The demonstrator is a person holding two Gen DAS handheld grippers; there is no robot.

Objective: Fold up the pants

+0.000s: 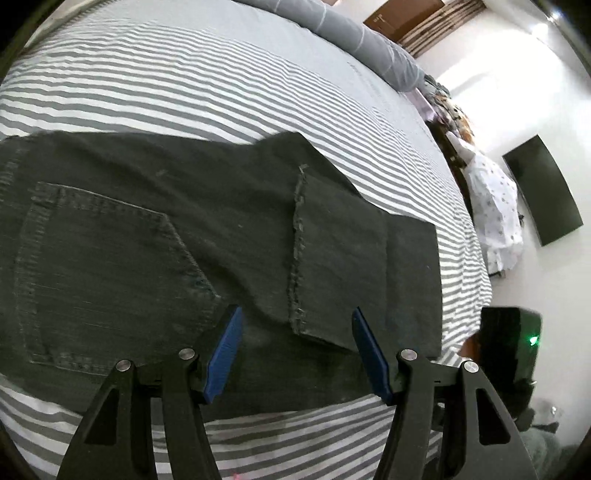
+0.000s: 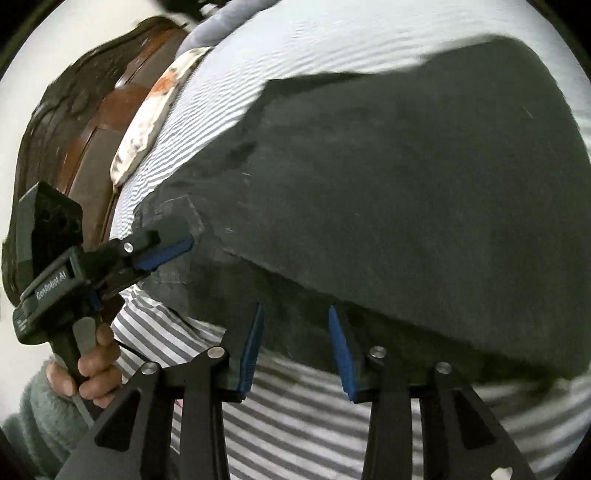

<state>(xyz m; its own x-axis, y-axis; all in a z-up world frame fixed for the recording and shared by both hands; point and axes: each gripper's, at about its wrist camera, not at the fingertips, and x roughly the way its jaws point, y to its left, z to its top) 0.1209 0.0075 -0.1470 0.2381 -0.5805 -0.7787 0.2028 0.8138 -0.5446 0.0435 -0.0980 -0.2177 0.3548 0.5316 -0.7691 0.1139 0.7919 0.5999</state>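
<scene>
Dark pants [image 1: 184, 229] lie folded flat on the striped bed sheet [image 1: 184, 85], close to its near edge, back pocket [image 1: 110, 273] facing up. Left gripper [image 1: 297, 314] has fingers spread wide above the pants' near edge, holding nothing. Right gripper [image 2: 295, 310] fingers also apart, tips over the pants' near hem, empty. Left hand [image 2: 94, 369] holds the handle. Grey pillow [image 1: 354, 40] at the far edge.

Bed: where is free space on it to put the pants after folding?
Free: the striped sheet between the pants and the grey pillow, and the strip before the left gripper. The right edge, by the white clothes, is crowded.
</scene>
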